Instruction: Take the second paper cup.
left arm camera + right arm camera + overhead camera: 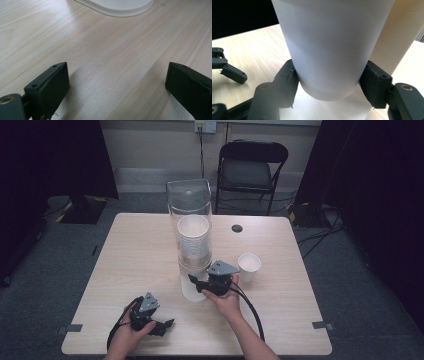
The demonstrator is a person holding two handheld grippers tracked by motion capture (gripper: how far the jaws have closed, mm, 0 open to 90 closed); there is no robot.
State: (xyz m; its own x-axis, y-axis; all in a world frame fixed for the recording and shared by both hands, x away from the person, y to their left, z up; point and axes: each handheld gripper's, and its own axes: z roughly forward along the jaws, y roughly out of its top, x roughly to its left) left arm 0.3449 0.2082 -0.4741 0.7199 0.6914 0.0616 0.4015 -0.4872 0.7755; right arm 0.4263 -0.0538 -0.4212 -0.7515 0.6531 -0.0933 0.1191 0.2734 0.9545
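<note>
- The pale wood worktop (140,265) stood on grey carpet; a folding chair (252,167) waited at twelve o'clock.
- The right gripper (196,282) grasped the cup stack (329,50); the left gripper (167,324) lay released.

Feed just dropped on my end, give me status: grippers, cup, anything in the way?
Right hand-held gripper clamped on bottom cup under dispenser tube. Left hand-held gripper open, idle on table. Nothing blocking.

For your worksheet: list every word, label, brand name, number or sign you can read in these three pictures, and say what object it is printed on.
There is none to read. The stack of paper cups in the clear dispenser tube, the single paper cup, the table, the folding chair and both grippers, left gripper and right gripper, carry no legible print. The wall socket is too small to make out any marking.
</note>
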